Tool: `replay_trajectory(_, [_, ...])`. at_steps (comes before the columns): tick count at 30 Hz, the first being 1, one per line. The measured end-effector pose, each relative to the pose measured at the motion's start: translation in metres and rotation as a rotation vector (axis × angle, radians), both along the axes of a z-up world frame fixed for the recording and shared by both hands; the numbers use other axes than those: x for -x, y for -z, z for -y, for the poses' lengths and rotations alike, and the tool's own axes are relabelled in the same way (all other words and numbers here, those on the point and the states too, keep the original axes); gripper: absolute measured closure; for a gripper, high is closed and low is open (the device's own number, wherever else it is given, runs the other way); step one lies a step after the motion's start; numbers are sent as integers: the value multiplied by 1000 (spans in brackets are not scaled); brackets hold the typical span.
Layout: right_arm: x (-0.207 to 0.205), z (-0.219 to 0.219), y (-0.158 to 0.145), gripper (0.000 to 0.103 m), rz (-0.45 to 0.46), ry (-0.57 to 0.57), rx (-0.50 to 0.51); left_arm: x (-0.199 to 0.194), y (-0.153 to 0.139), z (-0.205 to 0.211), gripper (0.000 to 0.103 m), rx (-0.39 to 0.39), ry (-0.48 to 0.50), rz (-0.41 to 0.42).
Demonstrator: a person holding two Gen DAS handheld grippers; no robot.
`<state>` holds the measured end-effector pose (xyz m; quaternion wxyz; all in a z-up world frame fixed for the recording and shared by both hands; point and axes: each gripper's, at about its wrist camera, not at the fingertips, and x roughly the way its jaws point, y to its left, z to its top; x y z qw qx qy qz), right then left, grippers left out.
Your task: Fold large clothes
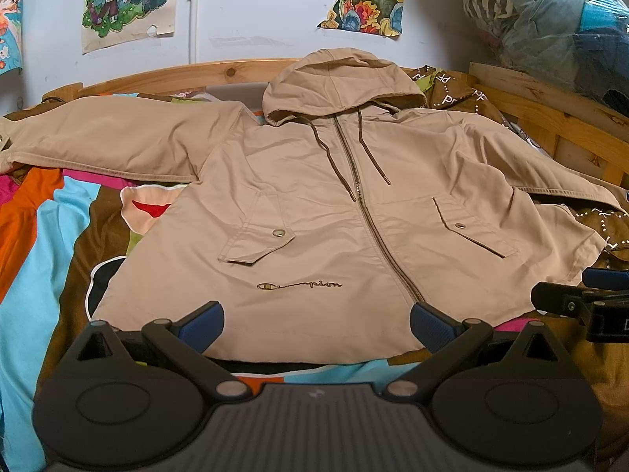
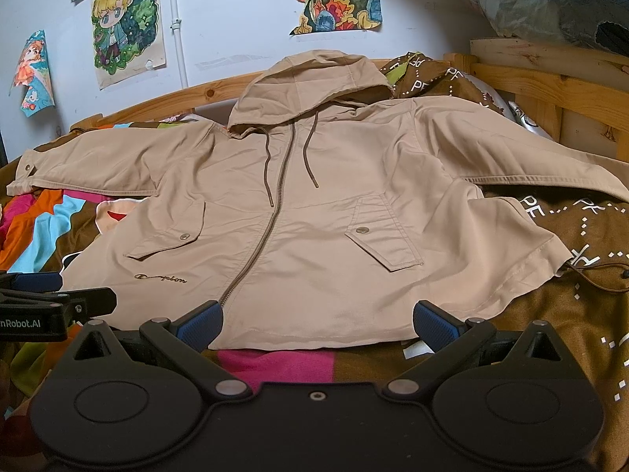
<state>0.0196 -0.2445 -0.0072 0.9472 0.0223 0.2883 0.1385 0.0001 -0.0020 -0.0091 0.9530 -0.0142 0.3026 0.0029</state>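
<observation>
A wooden bed frame [image 1: 169,72] of knotty pine runs along a pale wall hung with curling cartoon drawings [image 1: 129,2]. Across the bed lies a bedspread [image 1: 43,244] in blocks of turquoise, orange, pink and brown, and to the right a brown blanket [image 2: 582,236] printed with white dotted lines and letters. In the upper right corner sits a clear plastic bag [image 1: 550,19] stuffed with dark clothes.

The beige hooded jacket [image 1: 314,216] lies front up and spread flat in the middle of the bed, hood toward the wall, hem toward the cameras, both sleeves stretched out sideways. Its cloth is smooth, thin and lightly creased. A metal zip runs closed down the centre, two brown drawstrings [image 1: 373,149] trail from the hood, and each side carries a slanted flap pocket with a round snap. A small embroidered script logo [image 1: 300,285] sits near the hem.

The left claw [image 1: 316,324] is spread wide, its blue ribbed pads on either side of the hem, gripping nothing. The right claw [image 2: 317,324] is equally wide and empty at the hem, just beside the left one.
</observation>
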Motion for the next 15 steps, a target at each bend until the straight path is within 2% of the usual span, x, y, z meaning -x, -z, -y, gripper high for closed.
replay_trajectory(15, [-6,1,4,1,-2,8,1,-3,4,-2,1,1,0,-2])
